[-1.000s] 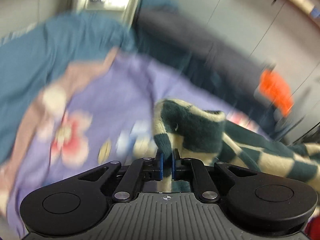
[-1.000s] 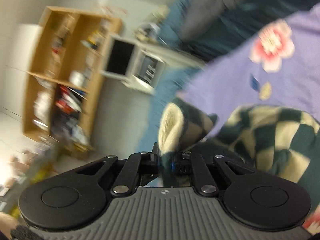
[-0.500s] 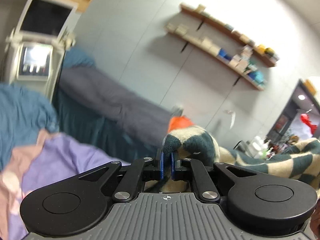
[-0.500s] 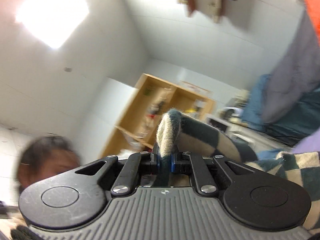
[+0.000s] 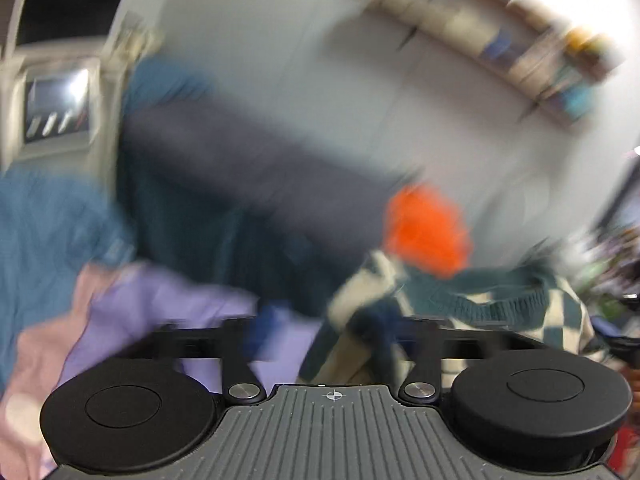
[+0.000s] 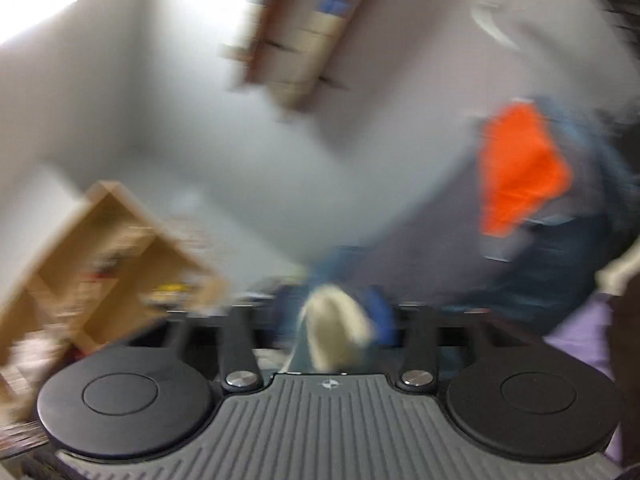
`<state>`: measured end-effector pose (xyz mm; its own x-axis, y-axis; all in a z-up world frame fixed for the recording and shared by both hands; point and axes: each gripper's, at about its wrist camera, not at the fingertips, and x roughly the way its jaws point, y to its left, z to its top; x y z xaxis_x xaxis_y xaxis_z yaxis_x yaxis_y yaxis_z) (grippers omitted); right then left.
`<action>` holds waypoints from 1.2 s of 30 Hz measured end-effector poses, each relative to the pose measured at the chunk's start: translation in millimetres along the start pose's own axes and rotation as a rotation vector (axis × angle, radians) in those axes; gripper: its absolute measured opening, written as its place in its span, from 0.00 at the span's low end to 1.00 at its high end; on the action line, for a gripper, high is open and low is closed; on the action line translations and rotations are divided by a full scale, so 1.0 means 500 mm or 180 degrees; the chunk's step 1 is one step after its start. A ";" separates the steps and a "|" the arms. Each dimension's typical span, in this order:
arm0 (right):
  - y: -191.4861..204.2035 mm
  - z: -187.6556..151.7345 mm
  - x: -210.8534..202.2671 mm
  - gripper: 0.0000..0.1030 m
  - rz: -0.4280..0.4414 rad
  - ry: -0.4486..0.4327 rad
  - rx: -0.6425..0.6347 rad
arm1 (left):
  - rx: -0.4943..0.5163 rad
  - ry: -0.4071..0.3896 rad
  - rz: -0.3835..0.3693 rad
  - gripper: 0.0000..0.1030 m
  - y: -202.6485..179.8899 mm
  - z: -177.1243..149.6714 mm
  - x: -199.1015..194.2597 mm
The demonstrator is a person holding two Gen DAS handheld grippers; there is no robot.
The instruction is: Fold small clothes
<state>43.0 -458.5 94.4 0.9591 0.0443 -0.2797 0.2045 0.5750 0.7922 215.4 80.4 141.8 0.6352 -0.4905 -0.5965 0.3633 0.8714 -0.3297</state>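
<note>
While both frames smear with motion, entries below hold only what stays legible

Left tool (image 5: 324,332): jaws spread wide, having just been opening; a corner of the checked knit lies between them, loose, with no pad pressing on it

Right tool (image 6: 336,320): jaws partly apart, having just been opening; a cream lump of the knit sits in the gap, and blur hides whether the pads touch it

Checked knit garment (image 5: 500,308): dark green and cream, the task's thing; strung off to the right of the left tool above a lilac flowered cloth (image 5: 160,312), apparently draped in the air and not lying flat

Orange item (image 5: 428,232): behind the garment, in front of a grey and dark blue bed or couch (image 5: 248,168); kind unclear

Risk, judged: with both tools letting go while the knit hangs unsupported, it may drop in a heap and lose any fold line; cause, release before it rests on the cloth

Risk, judged: yarn may snag on a jaw tip and drag the piece askew; cause, loose knit lying in the gaps

Containers: wooden bookcase (image 6: 100,248) with cluttered compartments, contents too blurred to name; wall shelves (image 5: 520,40) carrying small boxes, likewise unreadable; no basket or bin visible
</note>
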 end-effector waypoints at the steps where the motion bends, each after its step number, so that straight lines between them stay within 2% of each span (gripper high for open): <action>1: -0.024 -0.027 0.031 0.68 -0.0286 0.0059 0.0067 | 0.0103 0.0156 0.0236 1.00 0.009 -0.022 0.051; 2: -0.045 -0.062 0.051 0.66 -0.0361 0.0173 0.0135 | 0.0158 0.0334 0.0409 1.00 0.020 -0.048 0.090; 3: -0.056 -0.104 0.063 0.66 -0.0360 0.0311 0.0127 | 0.0147 0.0478 0.0455 1.00 0.040 -0.079 0.115; 5: -0.062 -0.200 0.066 0.72 -0.0352 0.0614 -0.0028 | -0.0032 0.0732 0.0404 1.00 0.093 -0.152 0.132; 7: -0.063 -0.291 0.045 0.76 -0.0329 0.0985 -0.0191 | -0.0243 0.0990 0.0323 1.00 0.147 -0.226 0.114; 9: -0.072 -0.363 -0.001 0.76 -0.0329 0.1254 -0.0366 | -0.0305 0.1118 0.0420 1.00 0.185 -0.308 0.073; 12: -0.060 -0.433 -0.052 0.76 -0.0554 0.1474 -0.0574 | -0.0071 0.1273 0.0687 1.00 0.215 -0.411 0.020; 14: -0.063 -0.453 -0.062 0.78 -0.0617 0.1590 -0.0623 | 0.0123 0.1439 0.0863 1.00 0.219 -0.466 0.013; 15: -0.061 -0.451 -0.073 0.79 -0.0689 0.1598 -0.0652 | 0.0156 0.1498 0.0854 1.00 0.218 -0.485 0.014; 17: -0.060 -0.446 -0.086 0.81 -0.0749 0.1601 -0.0613 | 0.0195 0.1456 0.0820 1.00 0.209 -0.512 0.009; 19: -0.061 -0.444 -0.082 0.81 -0.0730 0.1540 -0.0506 | 0.0302 0.1348 0.0901 1.00 0.198 -0.532 0.018; 20: -0.061 -0.435 -0.086 0.82 -0.0691 0.1500 -0.0444 | 0.0351 0.1378 0.0943 1.00 0.195 -0.541 0.031; 23: -0.053 -0.436 -0.089 0.85 -0.0609 0.1428 -0.0284 | 0.0360 0.1761 0.0919 1.00 0.190 -0.560 0.091; 26: -0.038 -0.452 -0.087 0.85 -0.0561 0.1423 -0.0238 | 0.0412 0.1695 0.0929 1.00 0.179 -0.562 0.082; 29: -0.035 -0.475 -0.092 0.86 -0.0523 0.1451 -0.0151 | 0.0250 0.1555 0.0886 1.00 0.196 -0.586 0.072; 32: -0.045 -0.492 -0.100 0.87 -0.0591 0.1509 -0.0037 | 0.0434 0.1598 0.0898 1.00 0.179 -0.578 0.083; 33: -0.046 -0.495 -0.105 0.87 -0.0605 0.1501 -0.0022 | 0.0506 0.1588 0.0880 0.96 0.170 -0.568 0.083; 35: -0.049 -0.498 -0.114 0.87 -0.0639 0.1482 -0.0017 | 0.0420 0.1604 0.0688 0.55 0.168 -0.545 0.078; 36: -0.050 -0.497 -0.118 0.87 -0.0667 0.1482 -0.0015 | 0.0334 0.1617 0.0584 0.54 0.172 -0.532 0.074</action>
<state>-67.3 -272.4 -44.0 0.7083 0.2863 -0.6453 0.3813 0.6141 0.6910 88.8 139.0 -103.2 0.2951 -0.2427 -0.9241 0.3601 0.9241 -0.1277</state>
